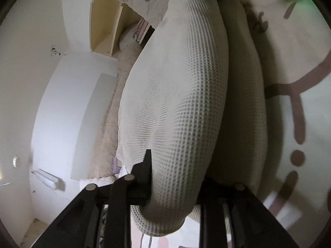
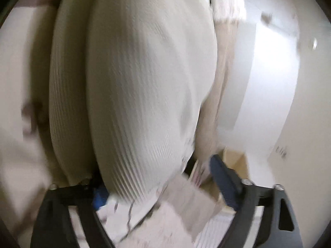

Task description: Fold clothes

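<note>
A cream waffle-knit garment (image 1: 175, 82), folded into thick layers, fills the middle of the left wrist view and runs down between the fingers of my left gripper (image 1: 190, 161). Its black left finger (image 1: 144, 171) lies against the cloth's edge. The other finger is buried under the fabric, so the grip itself is hidden. In the blurred right wrist view the same garment (image 2: 144, 72) hangs in front of my right gripper (image 2: 157, 169), whose jaws stand wide apart. Its right finger (image 2: 223, 181) is clear of the cloth, with a gap showing between them.
A cream sheet with mauve stripes and dots (image 1: 300, 62) lies behind the garment. A fluffy pale blanket (image 1: 115, 103) runs along a white wall (image 1: 62, 103). An open yellowish cupboard (image 1: 107, 26) stands further off. Other pale folded cloth (image 2: 182, 206) lies under the right gripper.
</note>
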